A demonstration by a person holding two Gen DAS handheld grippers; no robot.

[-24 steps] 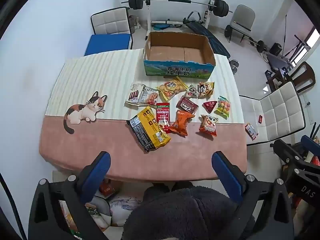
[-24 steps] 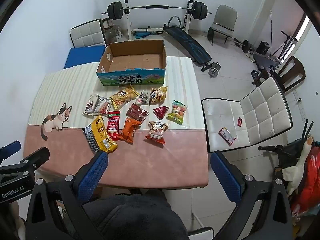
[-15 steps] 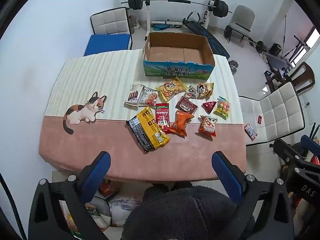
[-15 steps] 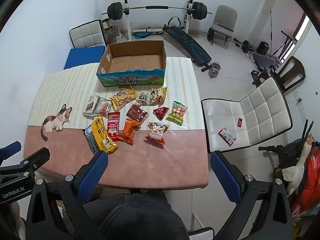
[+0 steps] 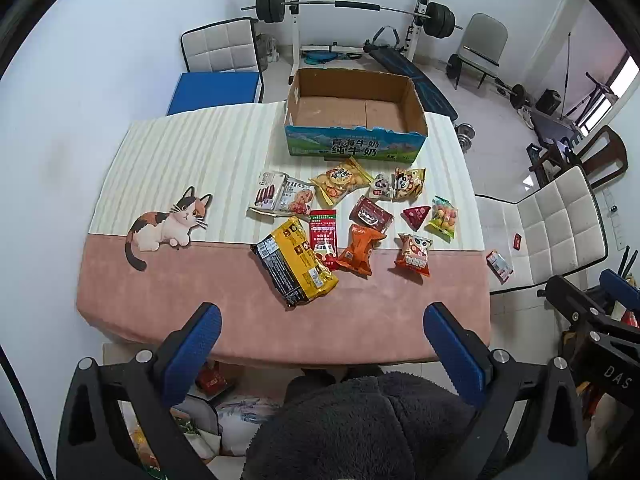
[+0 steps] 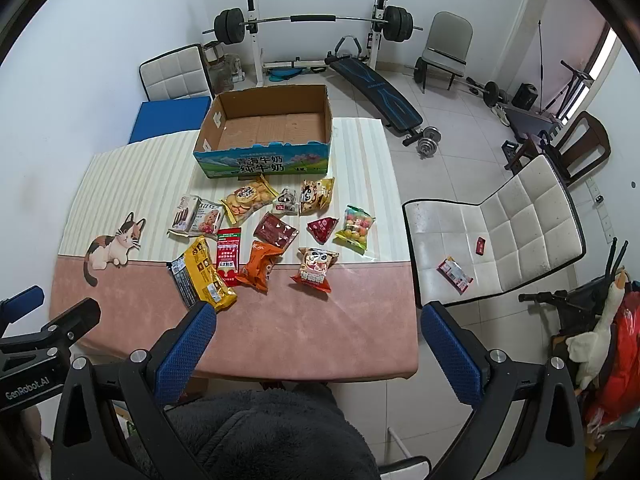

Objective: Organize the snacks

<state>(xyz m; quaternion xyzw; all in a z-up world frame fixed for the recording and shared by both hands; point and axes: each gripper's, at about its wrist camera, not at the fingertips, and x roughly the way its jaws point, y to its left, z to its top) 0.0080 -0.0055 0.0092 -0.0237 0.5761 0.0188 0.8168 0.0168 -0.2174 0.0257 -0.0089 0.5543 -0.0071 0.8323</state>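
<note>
Several snack packets lie in the middle of the table, among them a yellow-black bag, an orange bag and a red sachet. An empty open cardboard box stands behind them at the table's far edge. My left gripper is open and empty, above the table's near edge. My right gripper is open and empty, at the near edge too.
A white padded chair with two small packets on its seat stands right of the table. A second white chair and a blue mat are behind the table. A barbell rack and bench fill the back.
Both views have drifted very slightly; the snacks and the box have not moved and both grippers stay open.
</note>
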